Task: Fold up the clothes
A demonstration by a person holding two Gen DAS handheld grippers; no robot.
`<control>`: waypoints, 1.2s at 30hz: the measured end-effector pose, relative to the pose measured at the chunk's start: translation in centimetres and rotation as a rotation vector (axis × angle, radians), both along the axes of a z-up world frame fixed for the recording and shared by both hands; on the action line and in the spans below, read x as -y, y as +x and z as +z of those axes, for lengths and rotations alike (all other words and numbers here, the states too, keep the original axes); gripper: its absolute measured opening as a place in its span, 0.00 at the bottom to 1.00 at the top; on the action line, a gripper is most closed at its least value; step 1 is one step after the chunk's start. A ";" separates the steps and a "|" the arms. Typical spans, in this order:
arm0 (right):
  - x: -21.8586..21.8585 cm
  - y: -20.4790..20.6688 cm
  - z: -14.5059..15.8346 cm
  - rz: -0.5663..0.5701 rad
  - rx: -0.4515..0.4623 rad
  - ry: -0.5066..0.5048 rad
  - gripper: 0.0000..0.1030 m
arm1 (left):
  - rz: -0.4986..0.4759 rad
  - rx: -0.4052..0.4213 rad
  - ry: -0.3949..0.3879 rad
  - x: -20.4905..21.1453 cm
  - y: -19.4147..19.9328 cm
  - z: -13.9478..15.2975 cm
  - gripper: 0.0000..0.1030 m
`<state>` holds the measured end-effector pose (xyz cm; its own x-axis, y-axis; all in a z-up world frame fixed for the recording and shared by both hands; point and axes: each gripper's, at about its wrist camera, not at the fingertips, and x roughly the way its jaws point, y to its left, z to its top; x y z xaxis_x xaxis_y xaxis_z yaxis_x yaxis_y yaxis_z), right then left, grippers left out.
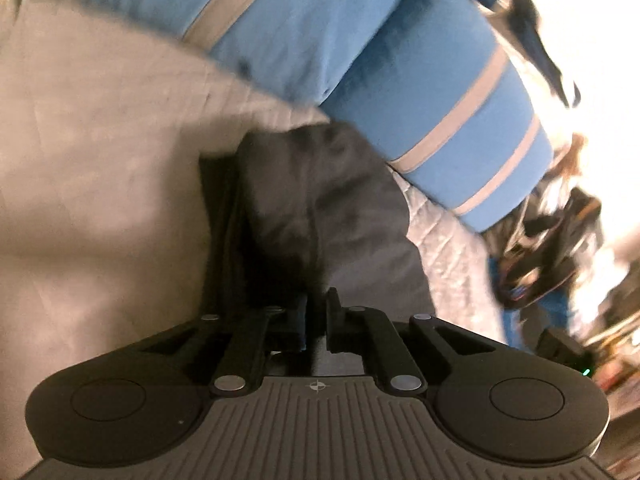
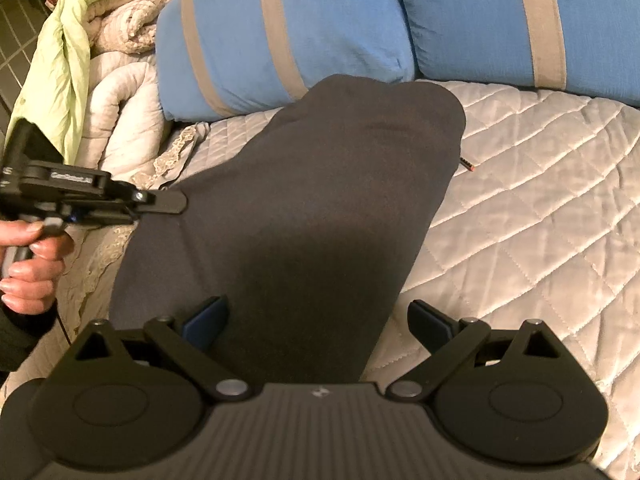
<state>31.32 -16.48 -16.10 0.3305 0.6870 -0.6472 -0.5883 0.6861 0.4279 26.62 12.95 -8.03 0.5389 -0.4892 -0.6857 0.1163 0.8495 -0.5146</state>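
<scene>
Left gripper (image 1: 317, 316) clenched on dark grey garment (image 2: 304, 200); right gripper (image 2: 318, 320) released above it, visible only from right wrist.

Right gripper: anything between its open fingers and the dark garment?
Nothing visible. The right gripper is open directly over the dark garment on the quilted bedspread. The left gripper pinches the cloth's far left edge, clear of the right's approach.
</scene>
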 end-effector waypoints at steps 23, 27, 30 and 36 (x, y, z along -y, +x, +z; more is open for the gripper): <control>-0.3 -0.1 -0.2 0.006 -0.002 -0.013 0.98 | 0.100 -0.146 -0.221 -4.2 1.5 -4.1 0.49; -0.4 -0.1 -0.2 0.005 -0.006 -0.014 0.98 | 0.087 -0.154 -0.225 -4.3 1.4 -4.2 0.49; -0.4 -0.1 -0.3 0.005 -0.008 -0.016 0.98 | 0.075 -0.170 -0.240 -4.3 1.6 -4.6 0.49; -0.5 -0.1 -0.3 0.005 -0.010 -0.016 0.98 | 0.031 -0.240 -0.323 -4.0 1.8 -6.0 0.49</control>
<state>31.26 -16.03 -16.39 0.3207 0.6780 -0.6614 -0.5873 0.6902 0.4227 28.40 16.98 -14.03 0.3999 -0.6862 -0.6076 -0.0629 0.6408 -0.7651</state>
